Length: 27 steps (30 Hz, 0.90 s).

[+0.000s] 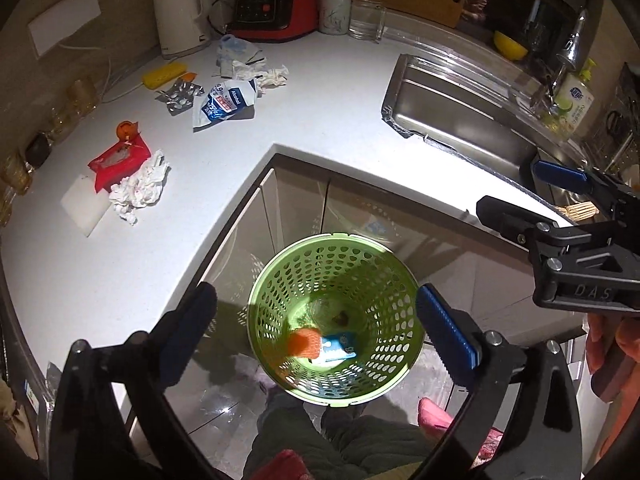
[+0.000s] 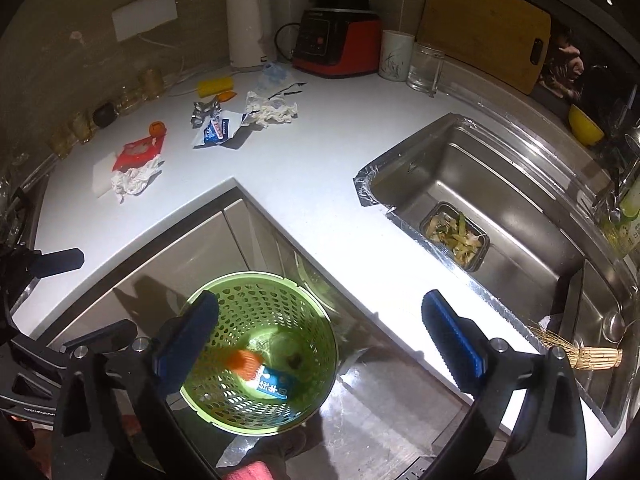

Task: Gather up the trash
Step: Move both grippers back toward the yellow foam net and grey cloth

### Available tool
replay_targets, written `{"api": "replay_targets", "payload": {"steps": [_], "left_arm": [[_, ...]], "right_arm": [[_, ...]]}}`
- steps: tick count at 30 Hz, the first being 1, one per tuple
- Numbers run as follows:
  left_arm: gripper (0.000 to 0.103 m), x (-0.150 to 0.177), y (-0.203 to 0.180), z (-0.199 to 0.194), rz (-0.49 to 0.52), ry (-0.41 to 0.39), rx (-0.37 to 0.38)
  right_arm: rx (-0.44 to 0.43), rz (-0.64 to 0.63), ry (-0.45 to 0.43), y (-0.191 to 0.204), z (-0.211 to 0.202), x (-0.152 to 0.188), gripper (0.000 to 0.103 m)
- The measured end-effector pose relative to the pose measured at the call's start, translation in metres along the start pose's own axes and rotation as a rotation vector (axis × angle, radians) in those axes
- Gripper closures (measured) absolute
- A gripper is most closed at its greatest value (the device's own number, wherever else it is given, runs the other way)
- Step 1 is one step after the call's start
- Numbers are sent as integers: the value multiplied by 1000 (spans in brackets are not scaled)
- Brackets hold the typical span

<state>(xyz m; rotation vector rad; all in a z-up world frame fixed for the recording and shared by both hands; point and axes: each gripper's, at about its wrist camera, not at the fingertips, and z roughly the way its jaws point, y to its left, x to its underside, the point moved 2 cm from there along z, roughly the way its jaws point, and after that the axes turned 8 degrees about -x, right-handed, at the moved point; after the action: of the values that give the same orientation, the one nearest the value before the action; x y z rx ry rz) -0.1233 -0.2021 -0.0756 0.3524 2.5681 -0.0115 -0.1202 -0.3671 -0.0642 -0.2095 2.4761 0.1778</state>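
The job is sitting at an early stage, judging by how things are lying: the green bin (image 1: 336, 320) is standing on the floor below the desk's (image 1: 320, 128) inner corner, and it is holding only two pieces so far, one orange scrap (image 1: 306, 342) that is looking blurred, perhaps still falling, and one blue carton (image 1: 338, 346) beside it on the bin's bottom. Both tools are hanging above the bin with nothing in them: the left tool (image 1: 316, 320) is standing with its jaws wide apart straight over the bin, and the right tool (image 2: 320, 334) is likewise spread open, just to the bin's right. Most of the trash is still waiting on the desk, all of it beyond the bin and to its left. Nearest the bin, one red packet (image 1: 118, 162) is lying with one crumpled tissue (image 1: 140, 190) touching it and one small orange cap (image 1: 127, 130) just behind. Farther from the bin, one blue-and-white wipes pouch (image 1: 224, 104) is lying beside one foil blister strip (image 1: 180, 96), one more tissue wad (image 1: 264, 74), one clear plastic bag (image 1: 232, 46), one yellow block (image 1: 164, 74) and another small orange bit (image 1: 189, 76); whether the yellow block is trash is not clear. So roughly eight or nine pieces are remaining against two collected. One tray of food scraps (image 2: 456, 238) is also sitting in the sink (image 2: 520, 184), well to the bin's right, and it may count too.
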Motion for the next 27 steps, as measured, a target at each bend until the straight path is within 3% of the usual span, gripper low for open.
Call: {"api": "replay_targets", "payload": {"steps": [7, 15, 23, 27], "left_arm": [[8, -8, 16, 4, -18, -3, -30], [8, -21, 65, 15, -87, -1, -67], [8, -40, 121, 31, -146, 4, -107], [8, -64, 154, 45, -180, 2, -133]], "right_arm": [[-8, 1, 8, 5, 8, -9, 2], [-30, -1, 33, 20, 33, -28, 2], [-76, 4, 36, 41, 67, -65, 2], [-92, 10, 29, 48, 87, -94, 2]]}}
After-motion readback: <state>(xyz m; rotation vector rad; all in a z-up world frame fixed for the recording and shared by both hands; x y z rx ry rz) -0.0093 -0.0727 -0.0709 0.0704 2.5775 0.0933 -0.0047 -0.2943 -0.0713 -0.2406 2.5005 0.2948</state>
